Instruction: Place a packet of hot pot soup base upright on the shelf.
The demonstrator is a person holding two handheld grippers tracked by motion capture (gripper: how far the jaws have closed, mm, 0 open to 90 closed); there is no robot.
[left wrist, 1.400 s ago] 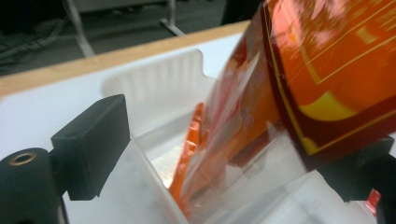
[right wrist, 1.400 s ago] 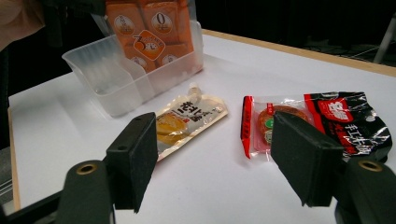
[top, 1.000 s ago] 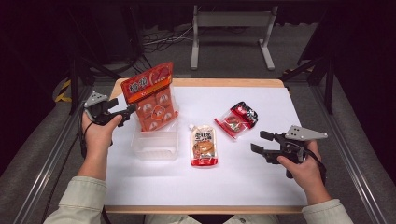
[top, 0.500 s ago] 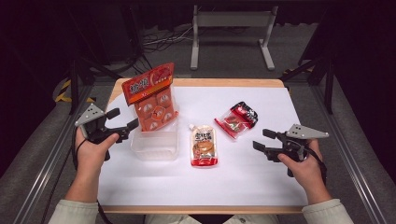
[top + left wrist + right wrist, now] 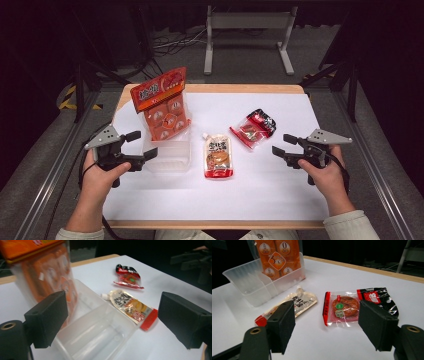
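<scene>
Grippers: left gripper (image 5: 142,144) and right gripper (image 5: 282,144) released, nothing between jaws.
Orange pack (image 5: 162,104): beyond left fingers, top cut off in left gripper view.
Clear bin (image 5: 172,156): just beside left fingertips, blurred.

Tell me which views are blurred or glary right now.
Left gripper view: the orange pack is smeared and soft, the clear bin hazy. Right gripper view: sharp, with glare on the red snack wrapper. High view: evenly lit white table, dark surroundings.
</scene>
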